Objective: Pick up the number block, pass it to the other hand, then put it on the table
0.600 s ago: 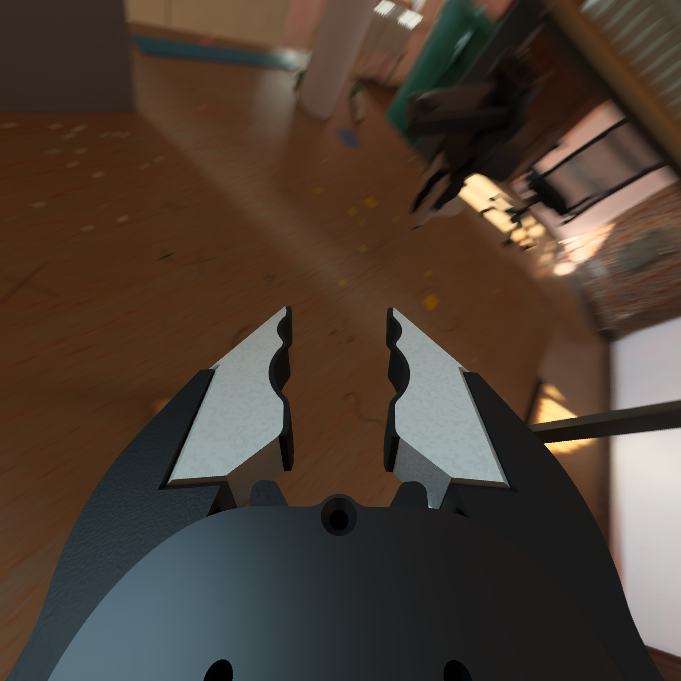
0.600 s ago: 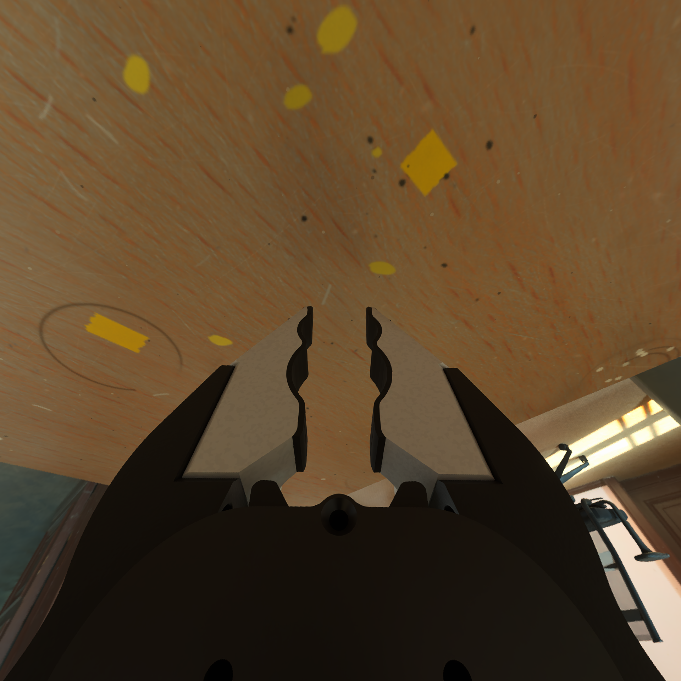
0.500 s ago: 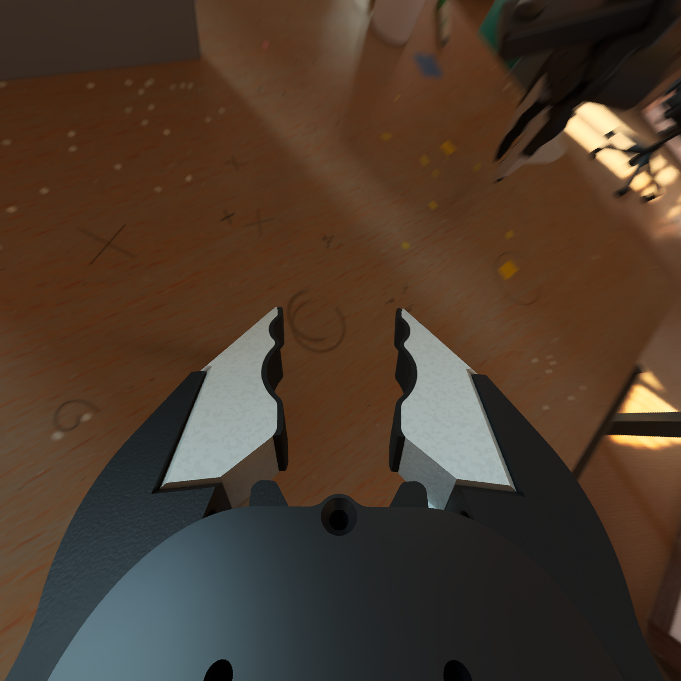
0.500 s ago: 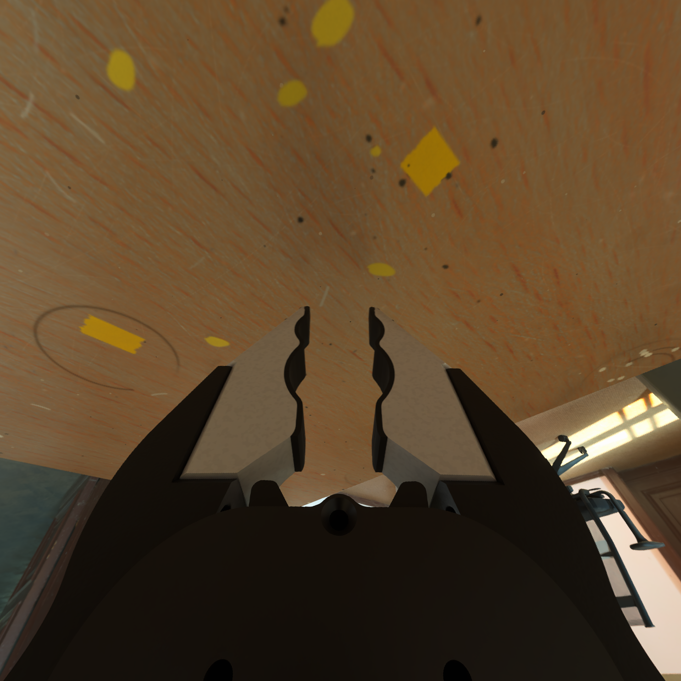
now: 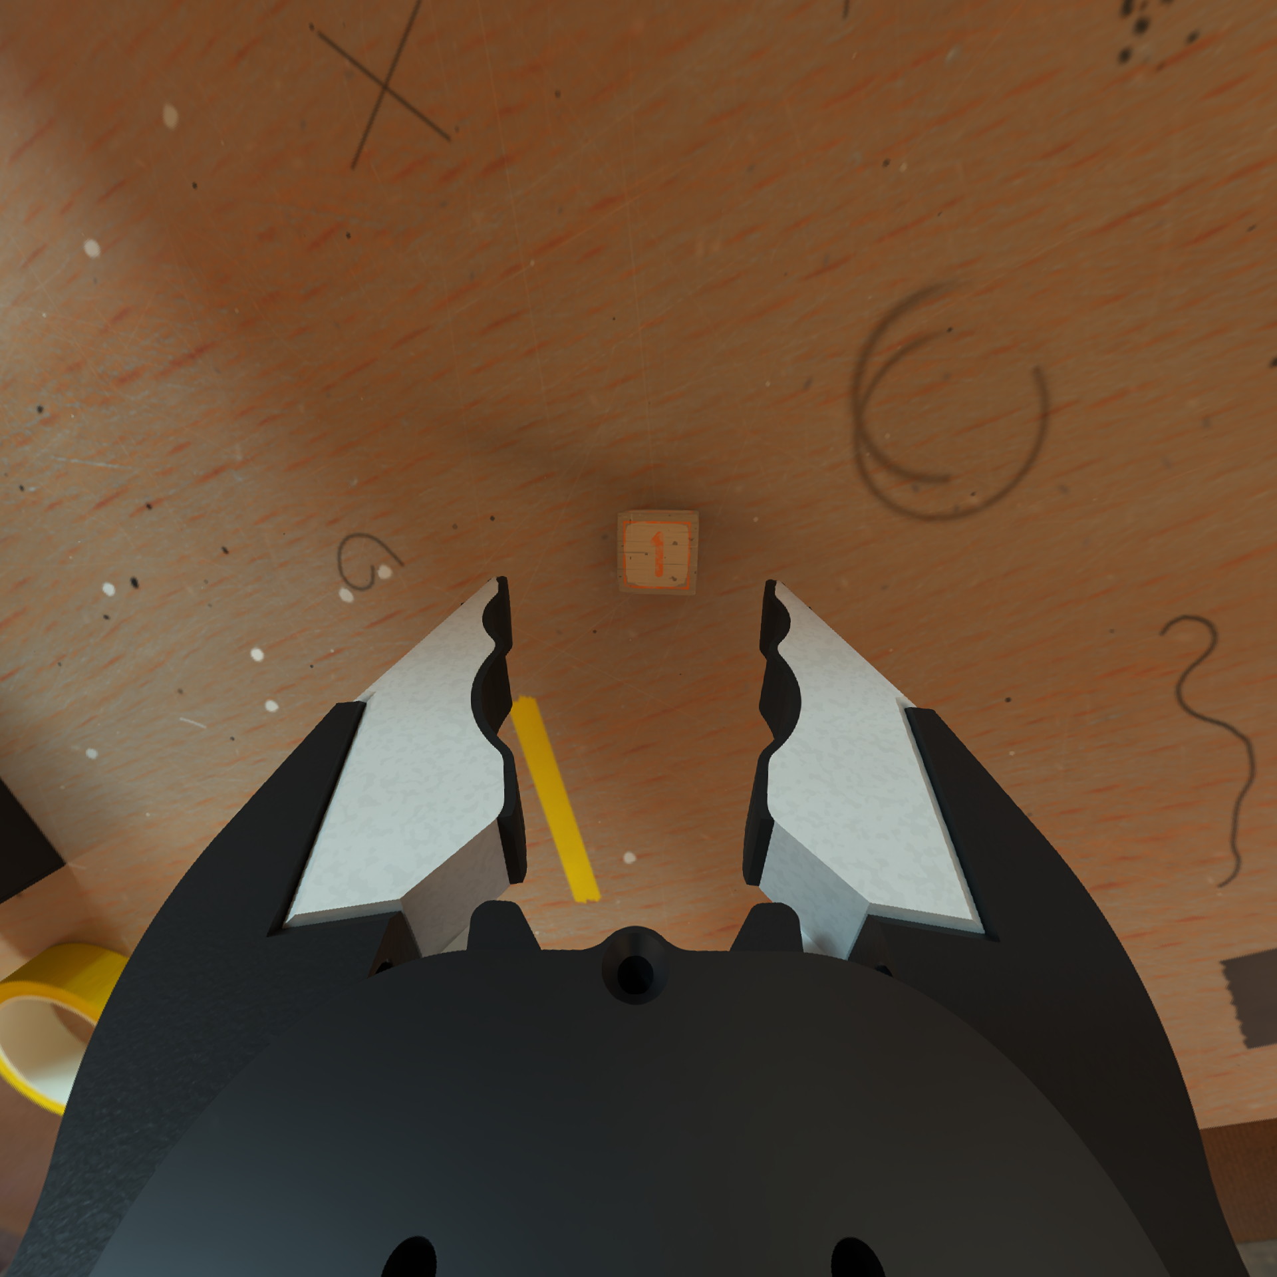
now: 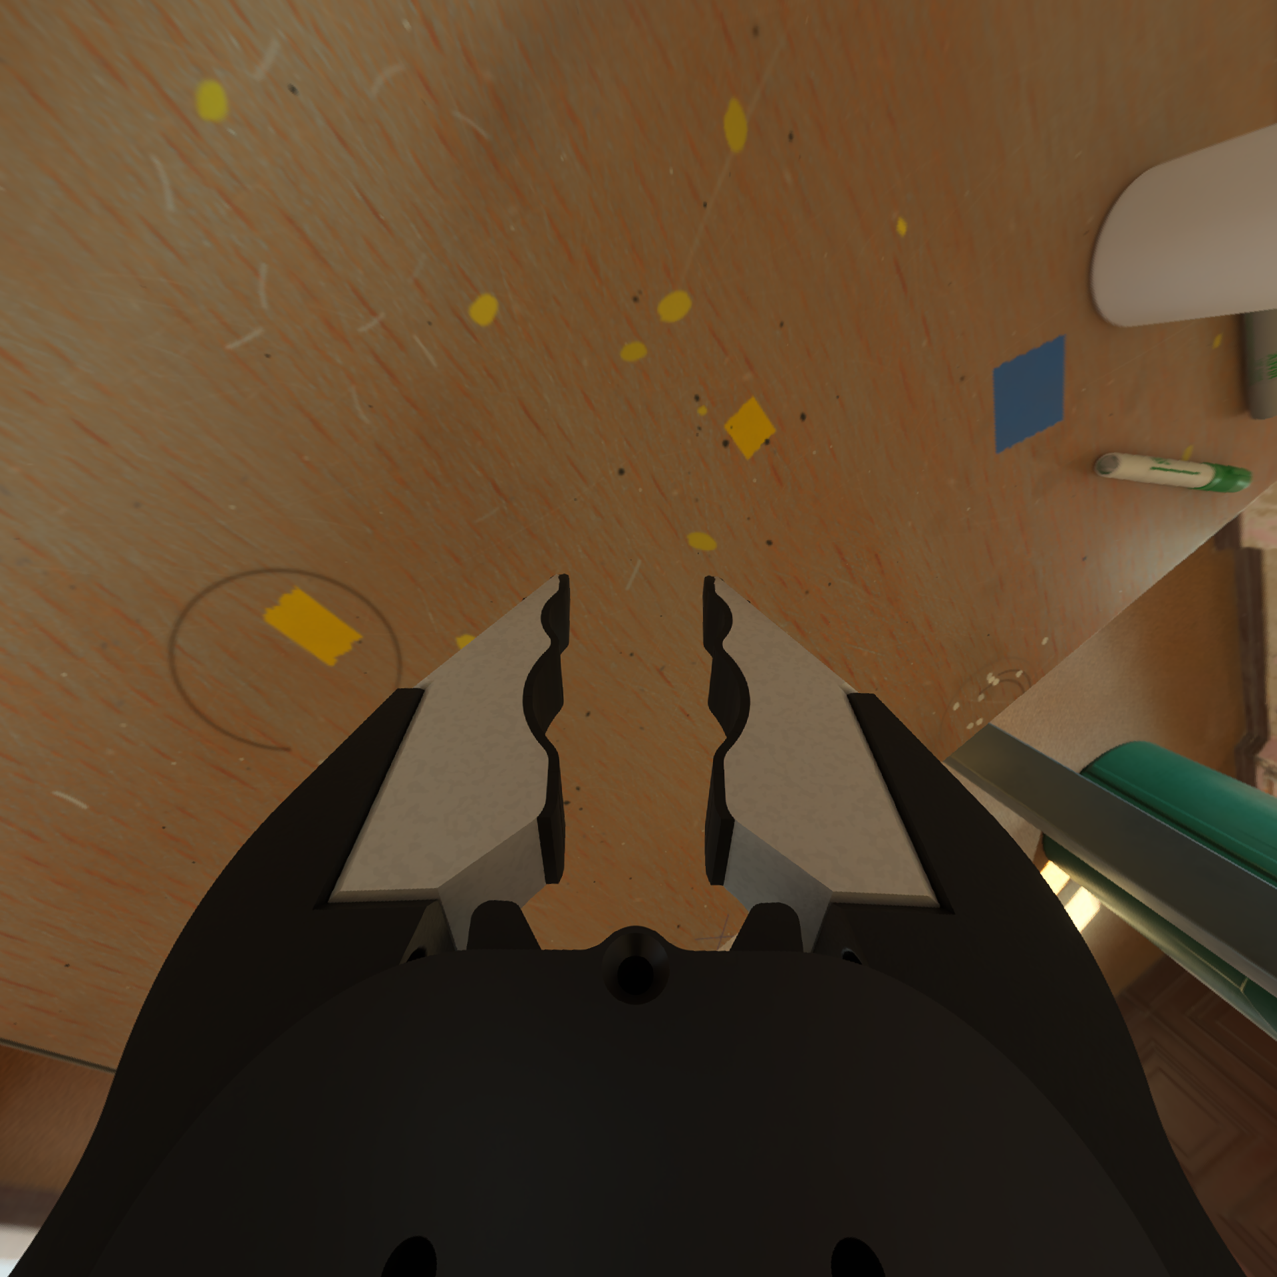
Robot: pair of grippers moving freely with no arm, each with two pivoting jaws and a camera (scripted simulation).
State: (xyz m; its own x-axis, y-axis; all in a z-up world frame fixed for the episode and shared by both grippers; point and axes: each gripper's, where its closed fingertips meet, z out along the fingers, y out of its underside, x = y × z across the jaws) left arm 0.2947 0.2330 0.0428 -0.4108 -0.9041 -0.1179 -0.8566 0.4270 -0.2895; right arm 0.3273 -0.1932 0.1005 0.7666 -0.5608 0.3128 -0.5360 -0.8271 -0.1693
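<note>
A small wooden number block with an orange-framed top face rests on the wooden table. My left gripper is open and empty, pointing down at the table, with the block just beyond its fingertips and between their lines. My right gripper is open and empty above another part of the table. The block does not show in the right wrist view.
In the left wrist view a yellow tape strip lies between the fingers and a yellow tape roll sits at lower left. In the right wrist view a green-capped marker, a white cylinder, a blue tape patch and the table edge are at right.
My left gripper has tilted down over the table and opened wider; the block has come into view. My right gripper has opened a little and shifted, bringing the marker and blue patch into view.
</note>
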